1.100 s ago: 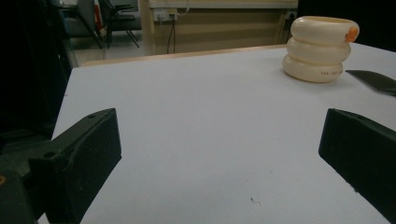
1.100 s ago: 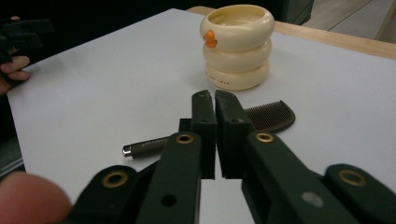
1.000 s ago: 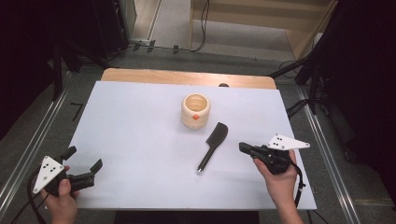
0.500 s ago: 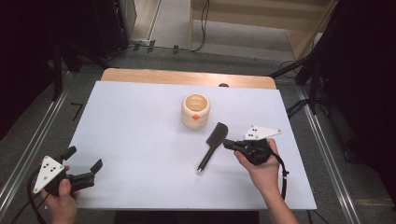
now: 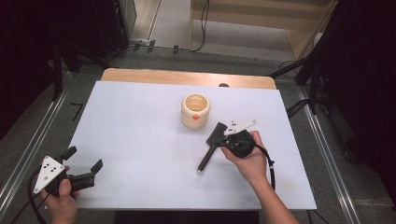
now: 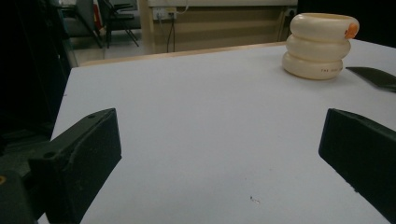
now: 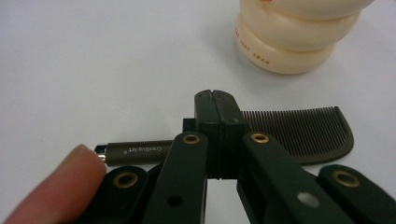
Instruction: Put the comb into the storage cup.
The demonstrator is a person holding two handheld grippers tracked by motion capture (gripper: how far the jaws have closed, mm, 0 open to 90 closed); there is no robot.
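A white table (image 5: 140,140) is spread across the frame's centre. A cream ringed cup (image 5: 195,111) is placed centrally. Just right of it, a black comb (image 5: 212,144) is met by the right gripper (image 5: 223,145), jaws pressed together. At lower left, the left gripper (image 5: 84,164) is held wide.

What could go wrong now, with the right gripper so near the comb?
The right gripper is shut, its jaws pressed together just above the comb. If it goes lower like this, it may push the comb aside instead of gripping it. The cream holder stands close behind; a shove that way could slide the comb against it.
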